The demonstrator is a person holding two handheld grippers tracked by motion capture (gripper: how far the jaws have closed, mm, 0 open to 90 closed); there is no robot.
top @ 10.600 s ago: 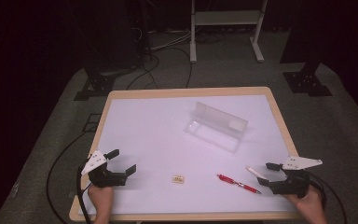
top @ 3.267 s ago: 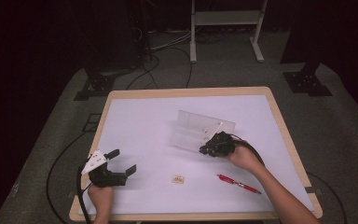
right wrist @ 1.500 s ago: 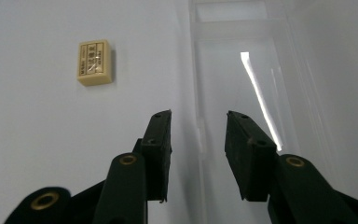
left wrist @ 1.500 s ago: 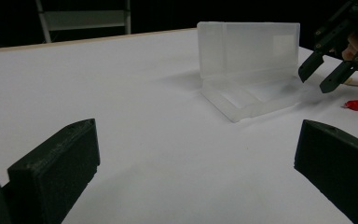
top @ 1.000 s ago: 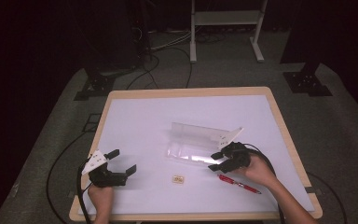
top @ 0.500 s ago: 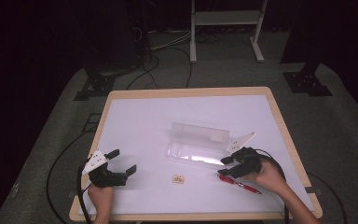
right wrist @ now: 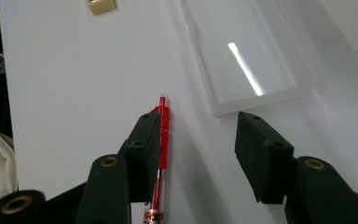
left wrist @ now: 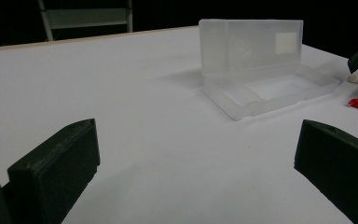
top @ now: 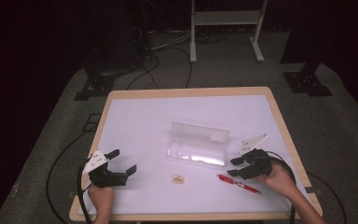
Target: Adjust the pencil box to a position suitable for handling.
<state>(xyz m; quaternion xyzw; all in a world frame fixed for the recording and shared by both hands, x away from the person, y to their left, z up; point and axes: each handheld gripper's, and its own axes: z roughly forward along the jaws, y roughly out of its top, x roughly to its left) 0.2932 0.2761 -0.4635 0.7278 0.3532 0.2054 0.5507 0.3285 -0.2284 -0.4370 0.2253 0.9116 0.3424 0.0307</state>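
Left tool (top: 114, 167): rests at the near left of the desk (top: 135, 116), jaws wide apart with nothing between them; it has not shifted across the earlier pictures.

Eraser (top: 178, 178): one small tan block — probably an eraser, too small to be sure — lying near the front edge, between the two tools, where it lay before.

Case (top: 198, 147): one clear plastic box, lid standing upright at its far side, tray empty. Earlier it sat farther back and askew; now it lies nearer the person and square to the front edge, so the box looks ready to be filled.

Pen (top: 238, 183): one red pen, flat on the desk just in front of the case's right end, apart from it.

Right tool (top: 237, 167): has left the case and come back toward the pen. Jaws half open, gripping nothing; in the right gripper view one jaw overlaps the pen (right wrist: 161, 140) without straddling it.

Meaning: the pen seems the next pick, then into the tray.

Count: two tools, one case, one pen, one eraser.
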